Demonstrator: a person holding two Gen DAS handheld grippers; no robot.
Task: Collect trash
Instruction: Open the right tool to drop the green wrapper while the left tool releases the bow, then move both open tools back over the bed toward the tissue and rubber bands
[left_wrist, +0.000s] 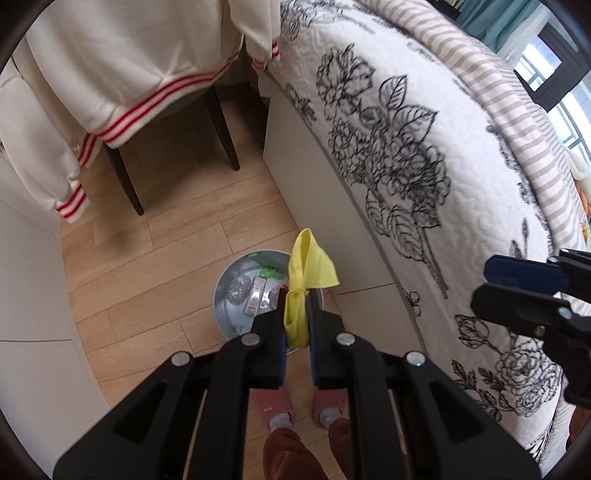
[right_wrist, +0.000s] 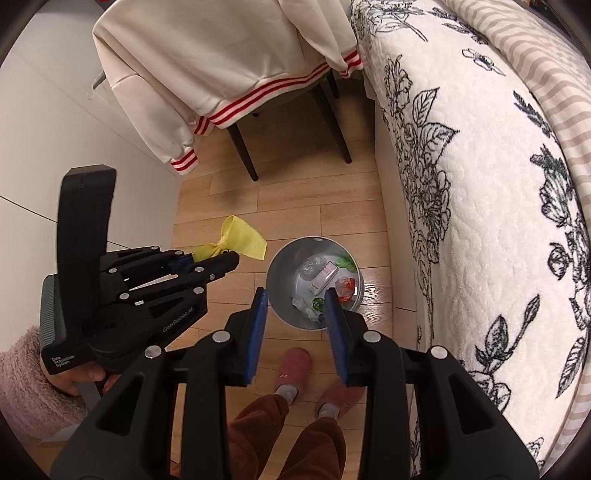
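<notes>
The left gripper is pinching a yellow ribbon above the bin, ready for dropping; the right gripper is hanging beside it, jaws apart, empty

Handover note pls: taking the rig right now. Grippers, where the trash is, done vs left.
Left gripper: shut on the knotted yellow ribbon, held above the floor beside the metal bin.
Right gripper: open, empty, hanging over the bin's near rim.
Done: bin already holds wrappers and plastic scraps.
Left: carry the ribbon over the bin opening and release it. No other loose trash shows on the floor in these views.
</notes>
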